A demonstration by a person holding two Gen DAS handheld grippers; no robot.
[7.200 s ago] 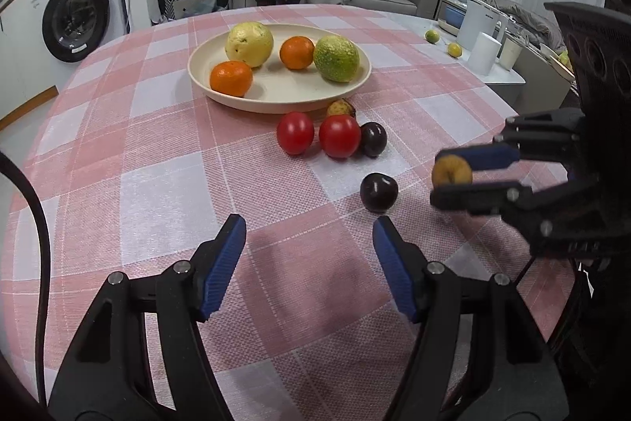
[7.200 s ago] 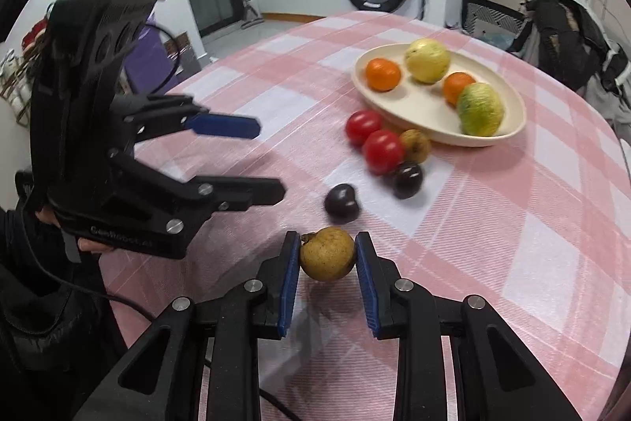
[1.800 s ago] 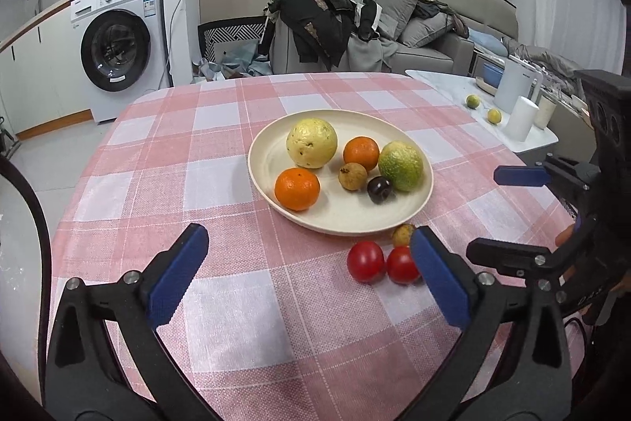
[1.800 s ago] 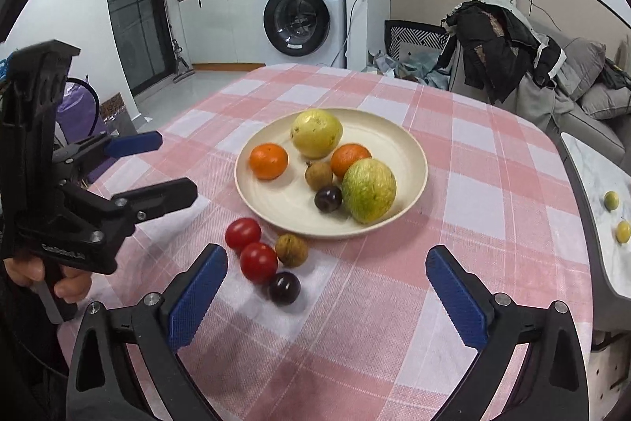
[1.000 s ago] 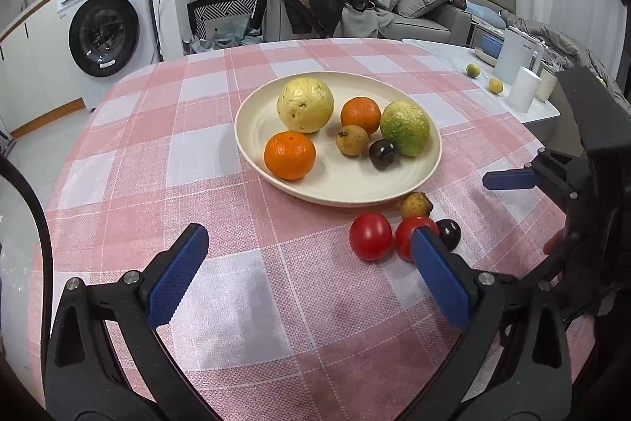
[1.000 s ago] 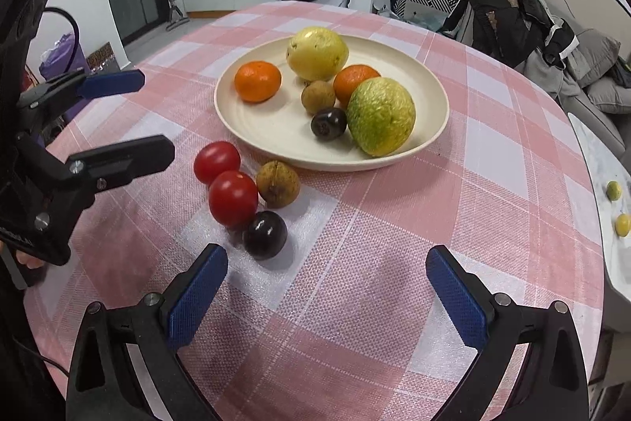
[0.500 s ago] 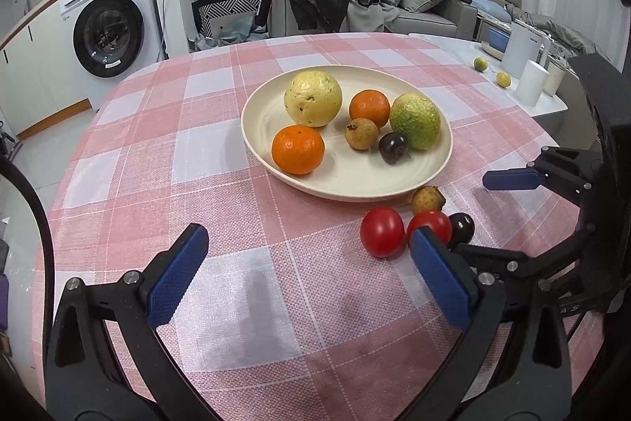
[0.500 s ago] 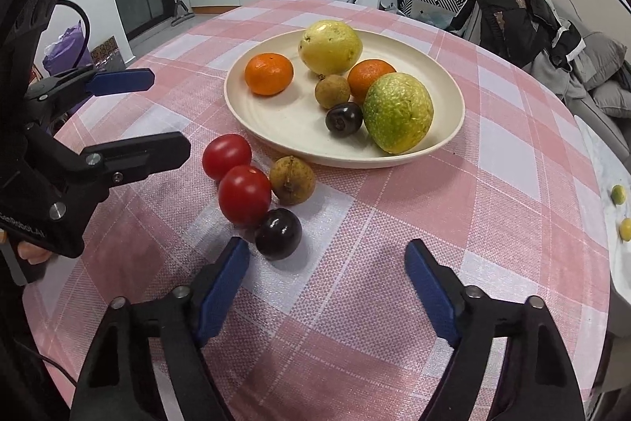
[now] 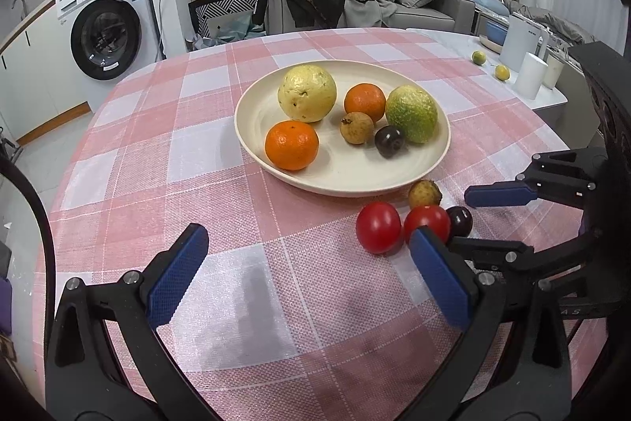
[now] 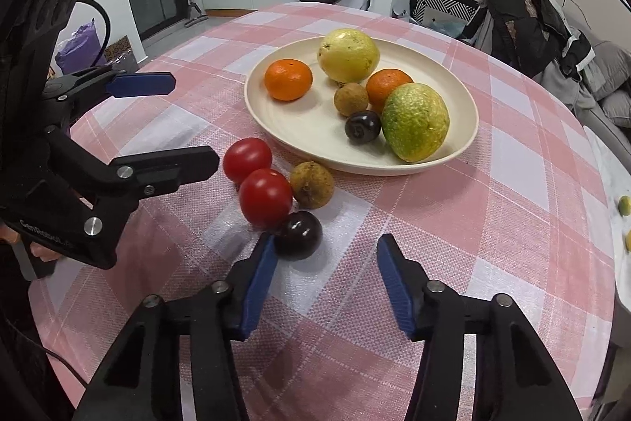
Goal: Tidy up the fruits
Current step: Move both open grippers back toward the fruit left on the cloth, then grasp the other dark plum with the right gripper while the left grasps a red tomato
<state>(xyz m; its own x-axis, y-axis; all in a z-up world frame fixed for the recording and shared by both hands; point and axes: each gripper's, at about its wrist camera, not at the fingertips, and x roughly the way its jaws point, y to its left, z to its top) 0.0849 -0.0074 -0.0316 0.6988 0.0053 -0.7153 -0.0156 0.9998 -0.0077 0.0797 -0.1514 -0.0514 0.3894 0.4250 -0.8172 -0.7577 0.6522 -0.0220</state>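
We see bare checked cloth on the desk (image 9: 165,145) to the left of the plate (image 9: 252,129) and in front of the left gripper (image 9: 303,263): open room there. Beside the plate's near rim, two tomatoes (image 10: 256,180), a brown fruit (image 10: 311,184) and a dark plum (image 10: 298,234) crowd together, touching. The right gripper (image 10: 323,275) is closing, its left pad at the plum, nothing pressed between; free cloth lies to its right.
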